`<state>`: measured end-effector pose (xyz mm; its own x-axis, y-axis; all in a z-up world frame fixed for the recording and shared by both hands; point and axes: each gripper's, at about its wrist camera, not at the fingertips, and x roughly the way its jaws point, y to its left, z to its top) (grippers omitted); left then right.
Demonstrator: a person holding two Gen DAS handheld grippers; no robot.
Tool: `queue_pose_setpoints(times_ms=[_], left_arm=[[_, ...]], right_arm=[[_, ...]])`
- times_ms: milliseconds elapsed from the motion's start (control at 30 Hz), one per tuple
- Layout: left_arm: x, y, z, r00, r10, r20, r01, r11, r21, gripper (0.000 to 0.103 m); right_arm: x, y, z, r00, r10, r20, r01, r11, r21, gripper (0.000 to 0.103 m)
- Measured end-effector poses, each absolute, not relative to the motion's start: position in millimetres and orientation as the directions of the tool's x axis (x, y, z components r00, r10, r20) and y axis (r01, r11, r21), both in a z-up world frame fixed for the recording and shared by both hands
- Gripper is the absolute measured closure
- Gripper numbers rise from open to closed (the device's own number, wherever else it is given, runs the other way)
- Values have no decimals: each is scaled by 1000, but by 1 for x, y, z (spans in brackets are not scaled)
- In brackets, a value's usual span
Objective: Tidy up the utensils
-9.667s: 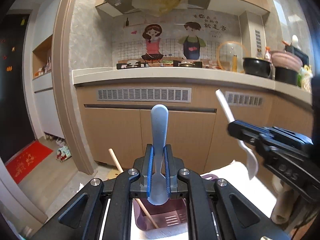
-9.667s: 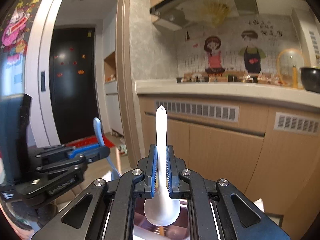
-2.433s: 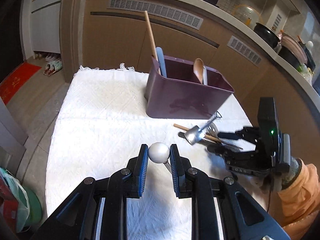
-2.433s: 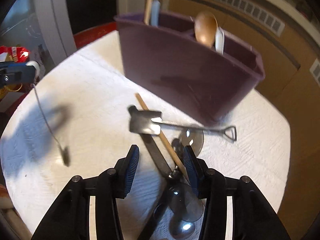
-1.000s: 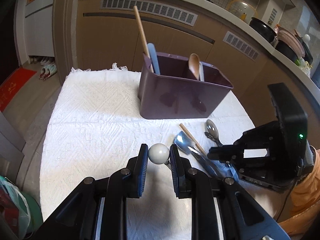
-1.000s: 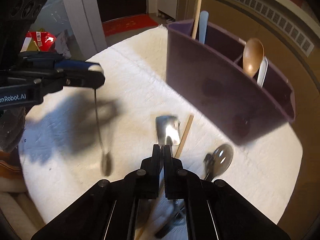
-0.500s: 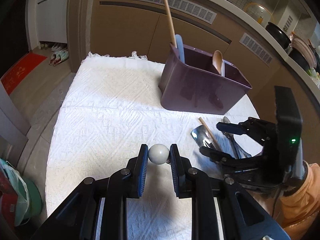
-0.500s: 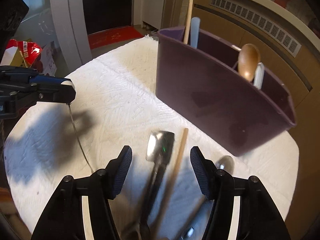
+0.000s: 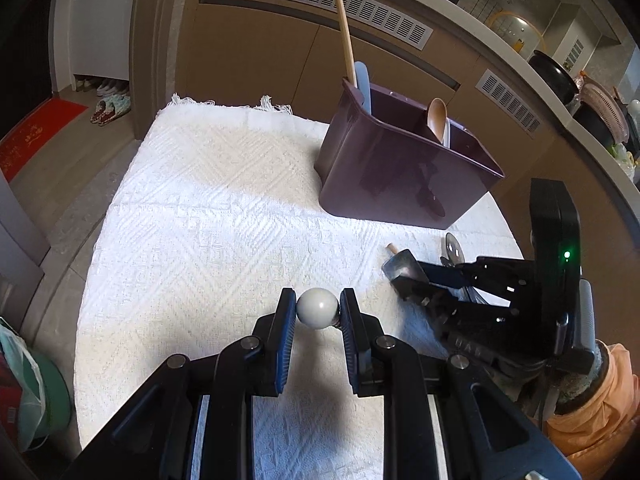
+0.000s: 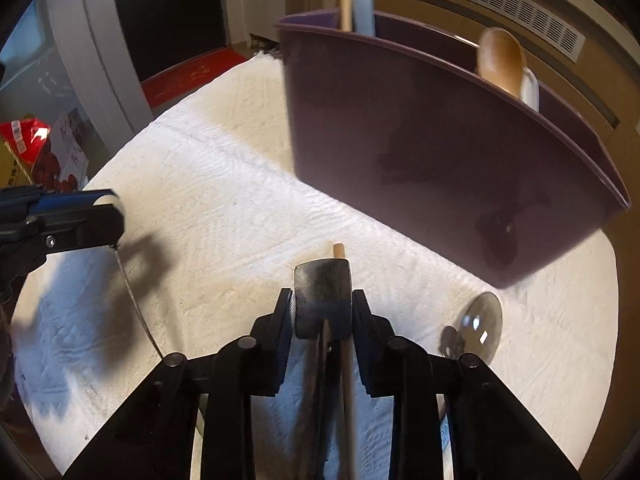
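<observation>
Our left gripper [image 9: 318,312] pinched a white ball-ended utensil [image 9: 317,308] above the white cloth [image 9: 208,216]. At three o'clock our right gripper [image 10: 323,312] was closing on the shovel-shaped metal spoon [image 10: 322,292] beside a wooden chopstick [image 10: 339,249]. The purple caddy [image 9: 400,176] stood at one o'clock, holding other utensils.

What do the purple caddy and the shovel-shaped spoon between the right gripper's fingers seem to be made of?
Purple caddy: probably plastic, smooth and slightly glossy; its wall shows soft reflections and a thin moulded rim.
Shovel-shaped spoon: apparently metal, grey with a dull brushed shine; in the left wrist view its blade reflects light. The right gripper is closing around it.
</observation>
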<state>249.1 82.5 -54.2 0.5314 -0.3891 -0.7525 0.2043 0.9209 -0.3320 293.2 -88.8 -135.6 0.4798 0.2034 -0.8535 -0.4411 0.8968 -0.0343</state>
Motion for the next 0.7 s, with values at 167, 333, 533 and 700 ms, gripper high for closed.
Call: queue_pose_setpoints(times_ms=[167,333,533,700], left_arm=[[237,75,-40,556,-386,-736,233,923,-308,83],[224,62,-27,574,-381,-725,260,924,-280,83],[208,54,-10,591,-383,-710,285,922,-261,84],[196,41,11,618,-399,-678,326,914,-241,84]], right_arm=[[274,-106,-115,520,240,-820,-418,909,1,96],[247,-114,-95,545,285,-788,-433,901,27,97],[222,-138,-62,600,321,-733,-419,906,54,97],[205,-164,-34,644,322,-694,-384,921,72,97]])
